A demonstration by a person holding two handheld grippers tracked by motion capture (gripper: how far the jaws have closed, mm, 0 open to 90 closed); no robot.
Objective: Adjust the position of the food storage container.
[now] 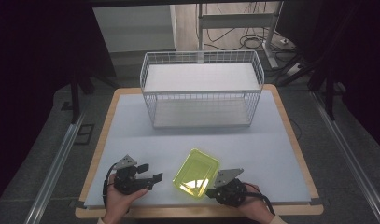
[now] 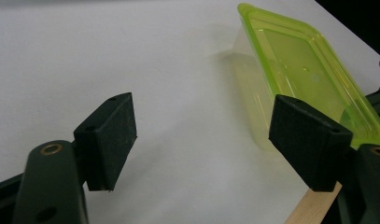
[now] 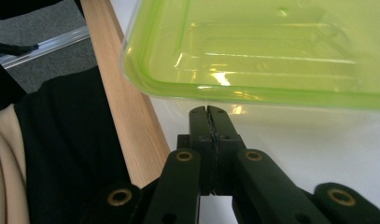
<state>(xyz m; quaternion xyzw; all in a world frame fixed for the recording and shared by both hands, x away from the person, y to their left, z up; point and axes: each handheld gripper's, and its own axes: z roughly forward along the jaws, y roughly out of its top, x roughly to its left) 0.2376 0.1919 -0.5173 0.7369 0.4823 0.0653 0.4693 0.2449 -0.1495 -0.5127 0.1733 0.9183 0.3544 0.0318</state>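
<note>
We see a table (image 1: 131, 126) carrying a wire basket (image 1: 201, 88) at the far side and a green tray (image 1: 196, 173) near the front edge. Our left gripper (image 1: 148, 176) gapes wide, empty; our right gripper (image 1: 214, 183), just beside the tray, is closed on nothing.

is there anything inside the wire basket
No, in the high view the white wire basket at the table's far side holds nothing; the green container sits near the front edge.

A wood-edged counter (image 1: 290, 135) is covered by a white mat (image 1: 131, 135); a white wire basket (image 1: 201, 88) and a green plastic tray (image 1: 197, 173) are set on it.
</note>
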